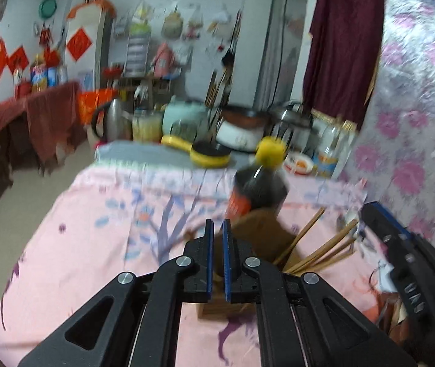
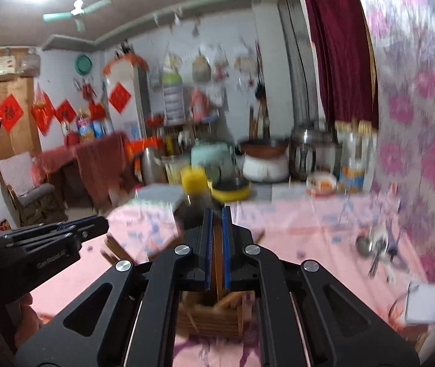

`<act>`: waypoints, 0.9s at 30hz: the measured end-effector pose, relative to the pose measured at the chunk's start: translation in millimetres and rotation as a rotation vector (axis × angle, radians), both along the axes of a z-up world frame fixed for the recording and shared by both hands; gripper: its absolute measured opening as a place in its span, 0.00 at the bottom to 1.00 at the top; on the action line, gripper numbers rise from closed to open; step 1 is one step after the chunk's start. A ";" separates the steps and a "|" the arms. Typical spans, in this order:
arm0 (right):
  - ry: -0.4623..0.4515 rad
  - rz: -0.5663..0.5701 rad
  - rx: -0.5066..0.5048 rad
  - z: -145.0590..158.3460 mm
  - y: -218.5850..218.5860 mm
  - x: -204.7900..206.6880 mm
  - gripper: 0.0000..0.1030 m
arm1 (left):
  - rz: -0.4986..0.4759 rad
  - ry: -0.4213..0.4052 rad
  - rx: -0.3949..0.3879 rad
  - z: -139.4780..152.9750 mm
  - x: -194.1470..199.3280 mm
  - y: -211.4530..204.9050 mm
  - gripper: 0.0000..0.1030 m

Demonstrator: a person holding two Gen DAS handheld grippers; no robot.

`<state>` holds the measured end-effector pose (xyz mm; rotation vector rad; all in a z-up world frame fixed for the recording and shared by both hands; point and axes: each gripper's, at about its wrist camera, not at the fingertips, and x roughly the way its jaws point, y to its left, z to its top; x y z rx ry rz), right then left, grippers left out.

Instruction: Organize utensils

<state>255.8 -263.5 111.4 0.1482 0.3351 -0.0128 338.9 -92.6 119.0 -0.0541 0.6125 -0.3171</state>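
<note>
Dark glass sauce bottle with yellow cap and orange label (image 1: 258,188), upright on the bench. Pink floral tablecloth (image 1: 101,214) covering the bench (image 1: 144,153). Yellow round lidded pan with black top (image 1: 209,154) at the far edge. White rice cooker with dark rim (image 1: 240,131) beside a steel pot with lid (image 1: 293,119). Pale green rounded appliance (image 1: 183,114) next to a steel kettle with black handle (image 1: 112,119). Maroon cloth (image 1: 345,46) hanging against the wall. Red diamond paper decorations (image 2: 119,96). Green ceiling fan (image 2: 76,13). White flat box with cable (image 2: 422,304).
</note>
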 end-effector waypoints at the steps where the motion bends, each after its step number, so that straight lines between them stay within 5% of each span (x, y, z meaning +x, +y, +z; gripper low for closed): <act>1: -0.005 -0.002 -0.005 1.0 -1.1 -2.8 0.11 | 0.011 0.006 0.002 -3.4 -1.4 5.3 0.07; 5: -0.036 -0.009 -0.015 8.4 0.4 -30.5 0.13 | 0.064 -0.006 -0.027 -1.1 -17.0 32.2 0.41; 9: -0.039 -0.013 -0.012 11.0 6.0 -52.2 0.17 | 0.098 -0.033 -0.029 6.4 -40.6 47.2 0.43; 20: -0.010 -0.047 0.033 -4.5 12.4 -122.6 0.30 | 0.182 -0.095 0.042 0.7 -132.0 58.8 0.67; 27: 0.003 -0.099 0.022 -16.6 16.8 -183.6 0.53 | 0.215 -0.122 0.082 -9.6 -201.0 58.9 0.76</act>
